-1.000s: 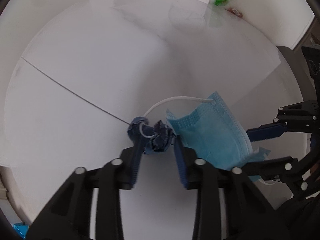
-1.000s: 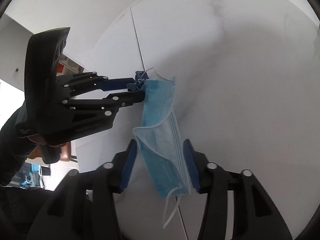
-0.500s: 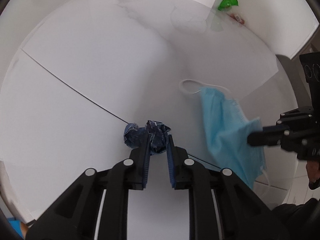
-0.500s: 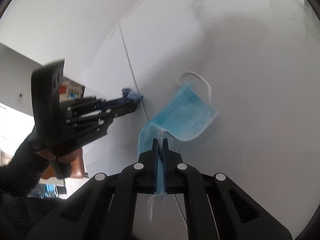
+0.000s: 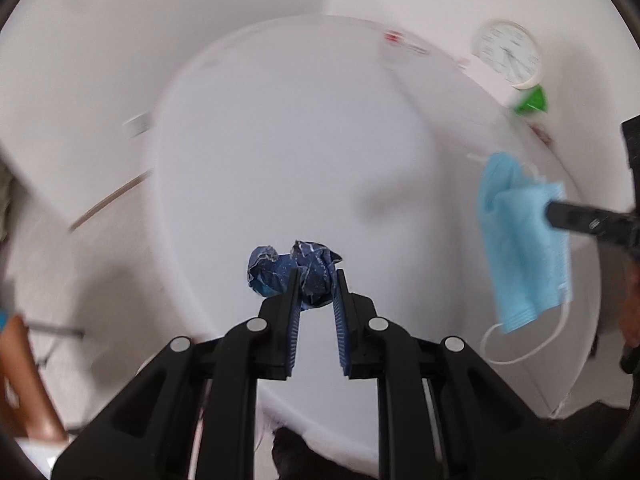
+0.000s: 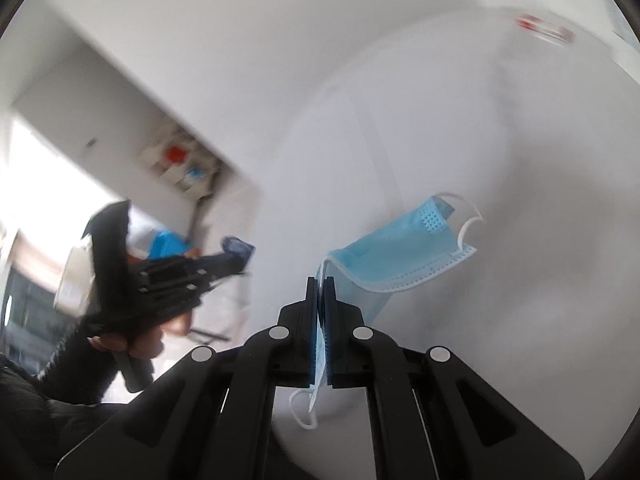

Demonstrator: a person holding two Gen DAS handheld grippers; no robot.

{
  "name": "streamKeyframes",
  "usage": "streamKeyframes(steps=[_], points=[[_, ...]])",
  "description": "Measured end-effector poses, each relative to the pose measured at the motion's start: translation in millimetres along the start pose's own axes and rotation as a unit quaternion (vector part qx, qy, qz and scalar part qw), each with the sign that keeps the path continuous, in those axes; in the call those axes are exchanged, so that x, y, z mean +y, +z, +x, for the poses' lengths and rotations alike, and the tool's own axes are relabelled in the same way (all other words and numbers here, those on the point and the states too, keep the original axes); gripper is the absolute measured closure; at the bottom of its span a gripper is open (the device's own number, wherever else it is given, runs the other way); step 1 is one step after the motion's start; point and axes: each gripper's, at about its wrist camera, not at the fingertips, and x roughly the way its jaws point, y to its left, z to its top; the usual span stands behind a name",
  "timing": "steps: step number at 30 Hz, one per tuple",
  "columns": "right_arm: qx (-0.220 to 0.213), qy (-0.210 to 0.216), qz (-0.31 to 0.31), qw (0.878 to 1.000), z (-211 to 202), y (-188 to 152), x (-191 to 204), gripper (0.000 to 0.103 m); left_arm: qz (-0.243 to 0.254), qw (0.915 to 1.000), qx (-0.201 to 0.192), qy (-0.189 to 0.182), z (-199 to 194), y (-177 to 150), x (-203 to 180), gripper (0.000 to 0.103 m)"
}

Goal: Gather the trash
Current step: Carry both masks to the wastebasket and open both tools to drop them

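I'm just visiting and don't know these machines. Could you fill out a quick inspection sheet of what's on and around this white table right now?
Surface: white table, bare in the middle.
Job's things: crumpled dark blue wrapper and light blue face mask, both lifted off the table.
Clutter: green scrap, white clock and a red-and-white item at the far edge.
Grippers: left gripper shut on the wrapper; right gripper shut on the mask.
Cables: nothing seen; only the mask's white ear loops hang down.
Surroundings: white walls; a brown object, blurred, off the left side.
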Motion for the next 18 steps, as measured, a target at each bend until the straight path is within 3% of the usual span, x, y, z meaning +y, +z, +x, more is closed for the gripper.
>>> streamKeyframes(steps=[5, 11, 13, 14, 18], points=[[0.034, 0.059, -0.069, 0.995, 29, -6, 74, 0.099, -0.070, 0.9959, 0.026, 0.052, -23, -66, 52, 0.087], [0.070, 0.098, -0.116, 0.986, 60, -6, 135, 0.099, -0.145, 0.9851, 0.075, 0.055, 5, -119, 104, 0.086], [0.082, 0.104, -0.128, 0.983, 67, -7, 152, 0.099, -0.177, 0.9781, 0.097, 0.049, 28, -134, 121, 0.074], [0.089, 0.104, -0.136, 0.981, 71, -6, 159, 0.099, -0.196, 0.9722, 0.116, 0.053, 43, -143, 132, 0.061], [0.107, 0.099, -0.158, 0.977, 77, -10, 188, 0.099, -0.238, 0.9584, 0.146, 0.060, 68, -162, 154, 0.044]])
